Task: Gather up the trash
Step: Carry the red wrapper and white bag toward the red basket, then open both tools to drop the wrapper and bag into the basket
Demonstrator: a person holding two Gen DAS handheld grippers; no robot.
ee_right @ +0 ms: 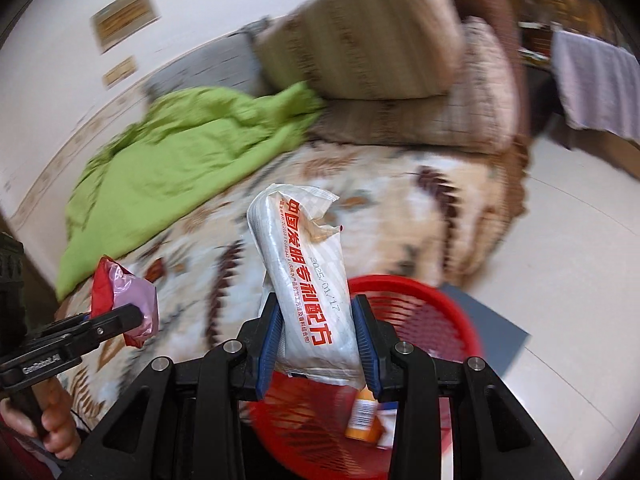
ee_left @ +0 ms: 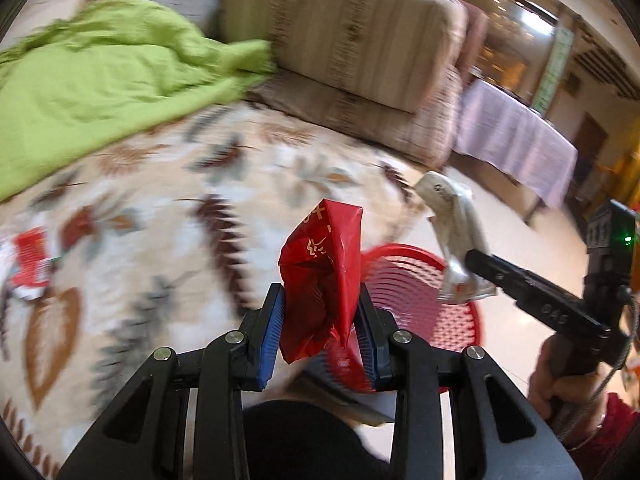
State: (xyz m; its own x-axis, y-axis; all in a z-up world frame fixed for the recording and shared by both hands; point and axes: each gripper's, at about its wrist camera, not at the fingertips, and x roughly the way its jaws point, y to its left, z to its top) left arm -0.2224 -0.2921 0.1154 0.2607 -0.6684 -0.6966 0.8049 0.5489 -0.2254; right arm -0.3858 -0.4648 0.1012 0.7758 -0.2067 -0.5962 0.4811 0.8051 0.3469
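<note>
left wrist view looks along the left gripper (ee_left: 320,320), whose blue-padded jaws are closed most of the way on a crumpled red wrapper (ee_left: 320,276) with gold printing; the wrapper stands up between the pads and sticks out above them. past it and lower right sits a red mesh basket (ee_left: 432,304) on the pale tiled floor (ee_left: 508,344), just beside the edge of a bed covered in a leaf-patterned sheet (ee_left: 168,216). another red and white wrapper (ee_left: 32,268) lies on that sheet at the far left. a green blanket (ee_left: 100,80) is bunched at the upper left of the bed, with a striped beige cushion (ee_left: 352,32) beside it. at the right of this view the right gripper (ee_left: 480,268) comes in from the side, its jaws closed on a white packet (ee_left: 452,224), held above the basket's far rim; a hand (ee_left: 560,376) grips its handle. right wrist view shows the same right gripper (ee_right: 318,336) from behind, jaws pressed against both sides of the white packet (ee_right: 308,272), which bears red printed characters and a stamped date and stands tilted a little to the left. the red mesh basket (ee_right: 440,312) lies directly below and ahead of it, with an orange and white carton (ee_right: 364,416) lying inside. at the left the left gripper (ee_right: 132,318) holds the red wrapper (ee_right: 120,292), whose pale pink inner side faces this camera, over the patterned sheet (ee_right: 400,200); a hand (ee_right: 56,428) holds its handle. much of both views is motion-blurred.
</note>
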